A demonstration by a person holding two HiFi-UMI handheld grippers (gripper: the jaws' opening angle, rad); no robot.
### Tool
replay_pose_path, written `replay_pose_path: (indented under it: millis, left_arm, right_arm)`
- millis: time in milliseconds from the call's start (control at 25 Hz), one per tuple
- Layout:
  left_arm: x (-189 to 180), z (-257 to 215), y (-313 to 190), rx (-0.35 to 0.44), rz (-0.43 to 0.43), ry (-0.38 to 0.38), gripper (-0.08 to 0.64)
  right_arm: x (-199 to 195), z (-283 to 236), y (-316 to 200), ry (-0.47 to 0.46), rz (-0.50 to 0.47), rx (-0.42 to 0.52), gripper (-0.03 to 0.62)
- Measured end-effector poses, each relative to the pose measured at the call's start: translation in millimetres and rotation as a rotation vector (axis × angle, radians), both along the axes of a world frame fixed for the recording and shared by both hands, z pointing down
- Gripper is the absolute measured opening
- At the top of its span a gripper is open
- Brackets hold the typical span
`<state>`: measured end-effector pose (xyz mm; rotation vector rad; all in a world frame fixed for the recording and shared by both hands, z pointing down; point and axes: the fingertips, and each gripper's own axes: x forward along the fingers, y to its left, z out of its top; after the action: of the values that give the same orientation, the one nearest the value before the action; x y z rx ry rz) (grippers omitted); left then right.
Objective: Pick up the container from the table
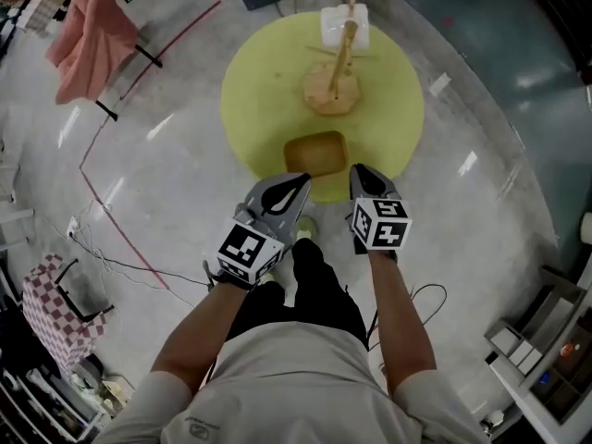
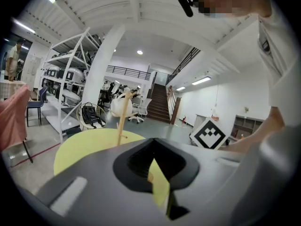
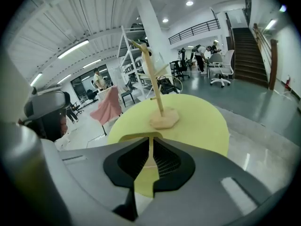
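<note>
Hovering side by side at the near rim of the round yellow table (image 1: 398, 109) | left gripper (image 1: 298, 185): jaws closed to a sliver, nothing between | right gripper (image 1: 361, 172): jaws pressed together, empty | wooden container (image 1: 315, 153): on the table's near edge, just ahead of both grippers, untouched | wooden stand (image 1: 335, 86): upright beyond the container.

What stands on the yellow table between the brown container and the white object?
A wooden stand stands between the container and the white object; the head view shows it.
</note>
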<state>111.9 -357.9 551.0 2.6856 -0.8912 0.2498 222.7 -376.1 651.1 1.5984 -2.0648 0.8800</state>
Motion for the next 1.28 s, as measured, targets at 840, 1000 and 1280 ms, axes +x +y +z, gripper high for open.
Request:
replay_pose_path:
  millis: [840, 1000, 1280]
  left_arm:
    - [1.7, 71.8, -43.0, -0.099, -0.04, -0.042, 0.006]
    - [-1.1, 72.9, -41.0, -0.101, -0.049, -0.037, 0.006]
    - [-10.4, 66.3, -39.0, -0.094, -0.057, -0.034, 0.006]
  right_arm:
    - [2.0, 122.7, -43.2, 0.054, -0.03, -0.229, 0.052]
    - [2.7, 126.7, -42.5, 0.062, -0.016, -0.24, 0.049]
    - [3.7, 117.7, -44.6, 0.055, -0.006, -0.241, 0.034]
